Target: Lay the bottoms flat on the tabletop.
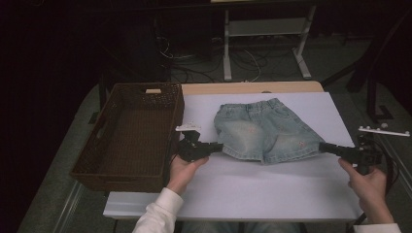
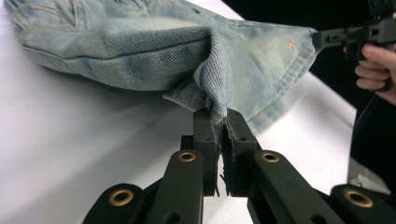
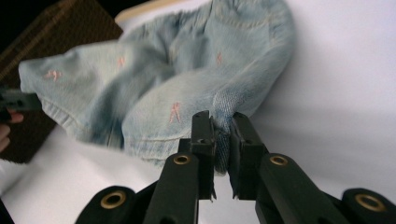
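In the high view, a pair of light denim shorts point(image 1: 265, 130) lay on the white table point(image 1: 272, 187), just right of a brown woven basket point(image 1: 131, 138). The left gripper point(image 1: 217, 146) pinched the shorts' left leg hem and the right gripper point(image 1: 324, 147) the right leg hem.

In the left gripper view, its jaws were clamped on a bunched fold of the shorts point(image 2: 154, 51), the fabric lifted off the table; the right gripper point(image 2: 322, 38) met the far hem.

In the right gripper view, its jaws were clamped on a pinch of hem of the shorts point(image 3: 187, 79), with the basket point(image 3: 60, 42) behind.
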Demonstrator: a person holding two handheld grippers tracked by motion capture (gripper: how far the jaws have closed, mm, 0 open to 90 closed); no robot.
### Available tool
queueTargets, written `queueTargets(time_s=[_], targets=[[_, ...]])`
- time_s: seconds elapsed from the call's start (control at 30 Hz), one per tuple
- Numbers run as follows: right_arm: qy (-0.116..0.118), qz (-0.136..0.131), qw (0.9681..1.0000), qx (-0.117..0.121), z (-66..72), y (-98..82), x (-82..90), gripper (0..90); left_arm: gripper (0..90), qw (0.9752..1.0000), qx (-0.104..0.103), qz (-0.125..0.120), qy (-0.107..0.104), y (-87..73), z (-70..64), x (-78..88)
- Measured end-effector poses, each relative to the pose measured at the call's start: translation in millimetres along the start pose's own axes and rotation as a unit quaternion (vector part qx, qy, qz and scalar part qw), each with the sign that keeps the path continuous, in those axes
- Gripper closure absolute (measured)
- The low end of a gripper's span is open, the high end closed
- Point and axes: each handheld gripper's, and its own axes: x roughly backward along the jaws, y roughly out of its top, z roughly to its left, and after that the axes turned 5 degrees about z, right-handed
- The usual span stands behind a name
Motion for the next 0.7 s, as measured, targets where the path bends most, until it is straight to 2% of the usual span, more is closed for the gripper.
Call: queueTargets(time_s=[0.17, 0.33, 0.57, 0.7], targets=[[-0.002, -0.015, 0.9998, -0.015, -8.1, 0.5, 8.7, 81.0, 85.1, 0.9997, 0.015, -0.018, 0.012, 1.6, -0.1, 8.3], [-0.009, -0.022, 0.9993, -0.029, -15.7, 0.5, 13.8, 81.1, 85.1, 0.9989, 0.031, -0.025, 0.026, -0.6, -2.7, 13.4], [-0.012, -0.011, 0.9990, -0.041, -16.2, -9.2, 18.2, 81.1, 85.1, 0.9972, 0.057, -0.015, 0.046, -19.3, -11.8, 18.2], [-0.009, -0.006, 0.9990, -0.044, -15.5, -12.1, 18.3, 81.2, 85.0, 0.9978, 0.052, -0.006, 0.041, -27.4, -21.0, 18.5]])
